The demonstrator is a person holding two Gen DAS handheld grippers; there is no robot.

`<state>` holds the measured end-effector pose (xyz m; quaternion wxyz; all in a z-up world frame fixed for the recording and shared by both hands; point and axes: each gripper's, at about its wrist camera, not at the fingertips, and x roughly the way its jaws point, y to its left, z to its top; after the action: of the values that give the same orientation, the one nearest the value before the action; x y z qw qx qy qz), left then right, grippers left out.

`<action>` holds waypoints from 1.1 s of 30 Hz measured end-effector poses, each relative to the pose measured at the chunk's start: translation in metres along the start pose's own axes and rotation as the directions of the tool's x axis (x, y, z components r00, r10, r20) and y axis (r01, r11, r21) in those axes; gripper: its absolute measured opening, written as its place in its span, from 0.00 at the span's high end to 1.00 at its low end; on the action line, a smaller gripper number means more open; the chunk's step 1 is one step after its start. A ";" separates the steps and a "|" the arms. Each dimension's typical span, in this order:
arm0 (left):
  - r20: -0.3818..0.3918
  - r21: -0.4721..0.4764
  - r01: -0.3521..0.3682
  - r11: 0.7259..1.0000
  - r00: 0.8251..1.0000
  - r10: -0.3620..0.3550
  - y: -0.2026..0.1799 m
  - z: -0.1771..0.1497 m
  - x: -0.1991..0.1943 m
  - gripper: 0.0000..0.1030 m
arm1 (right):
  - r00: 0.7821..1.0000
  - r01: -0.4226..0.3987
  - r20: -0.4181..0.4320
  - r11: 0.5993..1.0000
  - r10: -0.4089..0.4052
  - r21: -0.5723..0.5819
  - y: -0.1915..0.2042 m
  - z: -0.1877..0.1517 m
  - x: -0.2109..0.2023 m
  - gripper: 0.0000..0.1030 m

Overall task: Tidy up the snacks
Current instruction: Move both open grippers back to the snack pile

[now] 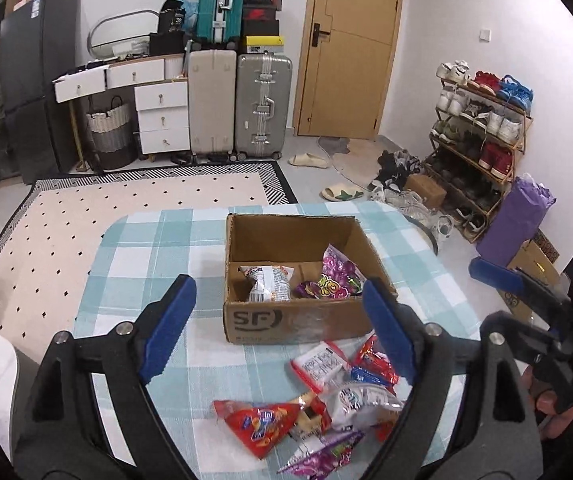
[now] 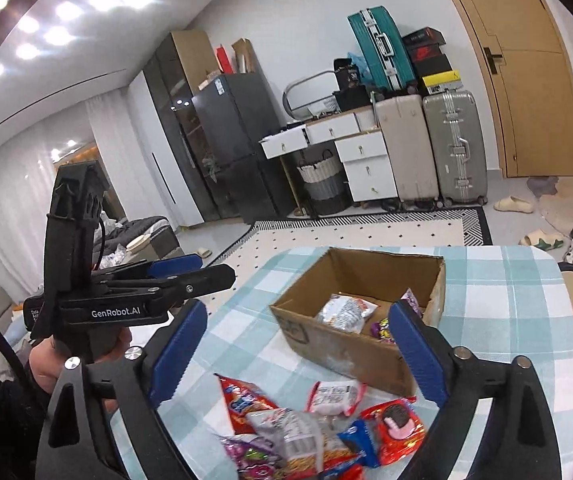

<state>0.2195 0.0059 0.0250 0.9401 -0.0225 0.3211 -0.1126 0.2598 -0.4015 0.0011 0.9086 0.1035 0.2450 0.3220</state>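
With both the left gripper (image 1: 282,328) and right gripper (image 2: 298,354) spread wide and empty, the snacks (image 1: 326,404) heaped just below the fingertips and before the box (image 1: 294,320) are best taken singly, an outer packet being pinched first.

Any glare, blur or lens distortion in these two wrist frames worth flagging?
Left wrist: strong fisheye bending, the door bows, corners are dark, snacks fairly sharp, even light. Right wrist: blown-out ceiling lights at top left, horizon tilted, cardboard box readable, the snack pile near the bottom edge slightly soft.
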 end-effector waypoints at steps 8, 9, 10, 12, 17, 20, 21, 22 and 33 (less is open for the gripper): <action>0.035 -0.015 -0.049 0.999 0.998 0.050 0.003 -0.036 -0.056 0.15 | 0.998 -0.009 0.054 1.000 0.010 -0.007 0.034 -0.031 -0.036 0.01; 0.047 -0.019 -0.051 0.999 0.998 0.052 0.003 -0.043 -0.065 0.13 | 0.998 -0.006 0.059 1.000 0.007 -0.010 0.038 -0.035 -0.040 0.01; 0.057 -0.023 -0.057 0.998 0.997 0.058 0.003 -0.050 -0.073 0.11 | 0.998 -0.004 0.061 1.000 0.005 -0.012 0.042 -0.040 -0.045 0.01; 0.077 -0.034 -0.060 0.998 0.995 0.062 0.004 -0.062 -0.085 0.00 | 0.998 -0.001 0.060 1.000 0.002 -0.017 0.049 -0.048 -0.053 0.01; 0.125 -0.037 -0.079 0.996 0.989 0.083 0.002 -0.093 -0.119 0.01 | 0.997 0.026 0.075 0.998 -0.022 -0.051 0.068 -0.070 -0.077 0.01; 0.137 -0.071 -0.073 0.995 0.987 0.082 0.005 -0.111 -0.135 0.01 | 0.995 0.023 0.100 0.998 -0.018 -0.052 0.076 -0.084 -0.090 0.00; 0.140 -0.080 -0.074 0.994 0.987 0.084 0.006 -0.116 -0.138 0.01 | 0.995 0.013 0.102 0.998 -0.008 -0.057 0.077 -0.087 -0.093 0.00; 0.145 -0.087 -0.076 0.993 0.986 0.088 0.007 -0.121 -0.142 0.01 | 0.995 0.004 0.102 0.998 0.003 -0.062 0.078 -0.093 -0.095 0.00; 0.079 -0.111 -0.084 0.990 0.993 0.093 0.012 -0.169 -0.129 0.01 | 0.991 0.073 0.114 0.995 -0.066 -0.060 0.082 -0.131 -0.105 0.00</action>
<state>0.0196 0.0516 -0.0327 0.9543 -0.0634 0.2874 -0.0525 0.0784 -0.4005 -0.0433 0.9344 0.0834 0.1869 0.2915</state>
